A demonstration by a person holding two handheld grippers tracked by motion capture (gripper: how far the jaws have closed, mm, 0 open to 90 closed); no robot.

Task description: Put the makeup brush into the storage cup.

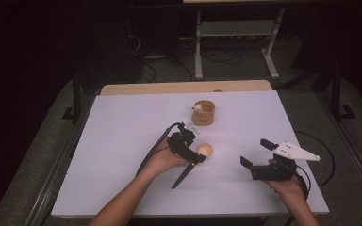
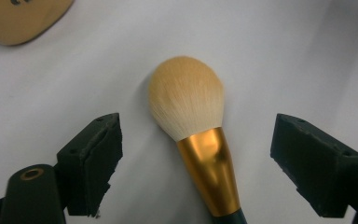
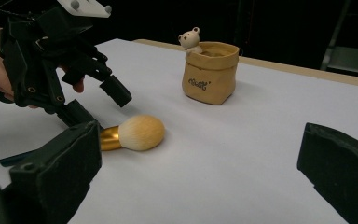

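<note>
A makeup brush [image 2: 200, 135] lies flat on the white table [image 1: 122, 141], a little right of the table's middle, its fluffy cream-and-tan head pointing to the far right and its dark handle running back toward the near left. A gold ferrule joins head and handle. The left gripper [image 1: 194, 149] is lowered over the brush from the near-left side, and in the left gripper view its two black jaws stand on either side of the ferrule, one to each side with bare table showing between each pad and the metal; the jaws are released, touching nothing, with the brush lying between them. The right gripper [image 1: 253, 152] is held well to the right of the brush, near the table's right edge, and its jaws also stand wide apart with nothing between them. A small tan pouch-shaped holder [image 1: 203, 113] with a little white bear figure [image 3: 189, 39] at its rim stands upright farther back on the table, beyond the brush head and apart from it.
</note>
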